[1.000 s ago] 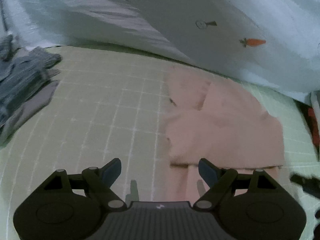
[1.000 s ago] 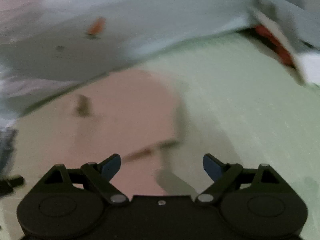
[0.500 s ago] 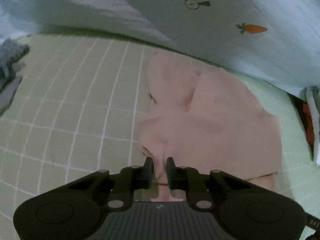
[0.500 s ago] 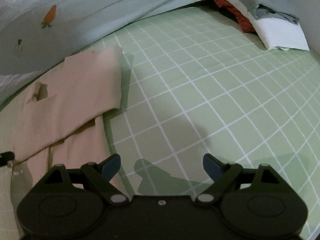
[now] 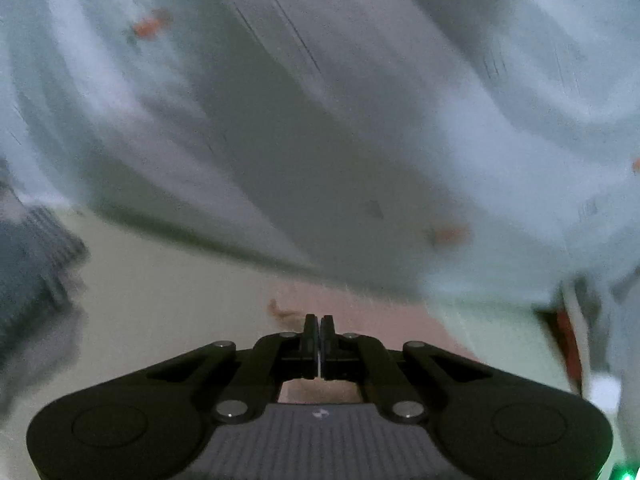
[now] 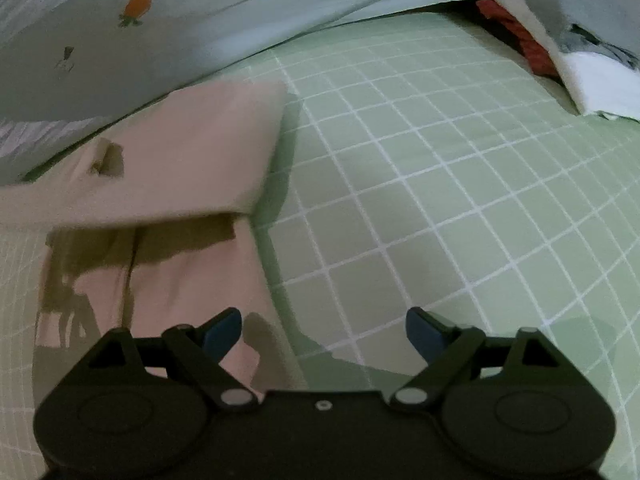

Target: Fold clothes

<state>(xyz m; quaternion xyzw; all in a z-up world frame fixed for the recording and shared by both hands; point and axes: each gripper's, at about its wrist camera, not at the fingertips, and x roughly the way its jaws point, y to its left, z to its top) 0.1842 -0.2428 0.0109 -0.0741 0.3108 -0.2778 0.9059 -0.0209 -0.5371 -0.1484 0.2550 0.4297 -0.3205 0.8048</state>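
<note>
A pink garment (image 6: 192, 160) lies on the green checked sheet (image 6: 440, 200). Its upper part is raised and folded toward the far side, casting a shadow on the lower part (image 6: 192, 280). My left gripper (image 5: 319, 330) is shut on the pink garment's edge (image 5: 360, 312); this view is blurred by motion. My right gripper (image 6: 323, 330) is open and empty, low over the sheet at the garment's right edge.
A pale blue cover with carrot prints (image 6: 140, 0) lies along the far side and fills most of the left wrist view (image 5: 320, 120). A grey knit garment (image 5: 36, 264) lies at the left. Red and white clothes (image 6: 560, 60) are piled at the far right.
My left gripper closed on the pink garment's near edge and has lifted it up and toward the far side. My right gripper stayed open and moved little.
</note>
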